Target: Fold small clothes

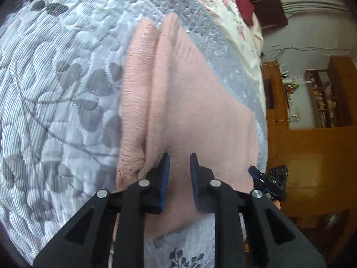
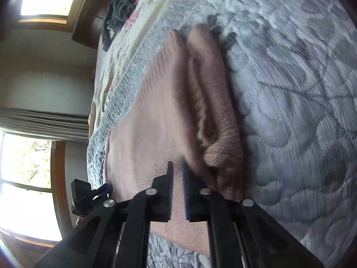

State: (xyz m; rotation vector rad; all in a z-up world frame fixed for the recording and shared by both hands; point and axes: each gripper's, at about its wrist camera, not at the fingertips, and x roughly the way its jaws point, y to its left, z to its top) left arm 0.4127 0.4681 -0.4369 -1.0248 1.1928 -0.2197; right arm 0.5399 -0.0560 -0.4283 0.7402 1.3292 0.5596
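Note:
A pink knit garment (image 1: 189, 102) lies on the grey leaf-patterned quilt (image 1: 55, 89), with one long side rolled into a thick fold (image 1: 133, 93). My left gripper (image 1: 179, 158) is open just above its near end, beside the fold, with flat pink cloth showing between the fingers. In the right wrist view the same garment (image 2: 156, 122) has its fold (image 2: 214, 102) on the right. My right gripper (image 2: 177, 166) hovers over its near end with only a narrow gap between the fingers and smooth cloth showing there. Each gripper shows in the other view at the garment's outer edge: the right one (image 1: 267, 178), the left one (image 2: 89, 194).
The quilt's stitched border (image 1: 223, 51) runs beside the garment, with a cream floral sheet (image 1: 234, 11) beyond it. A dark grey garment (image 2: 120, 15) lies bunched further up the bed. Wooden shelves (image 1: 323, 93) stand past the bed's edge, and windows (image 2: 26, 167) are on the other side.

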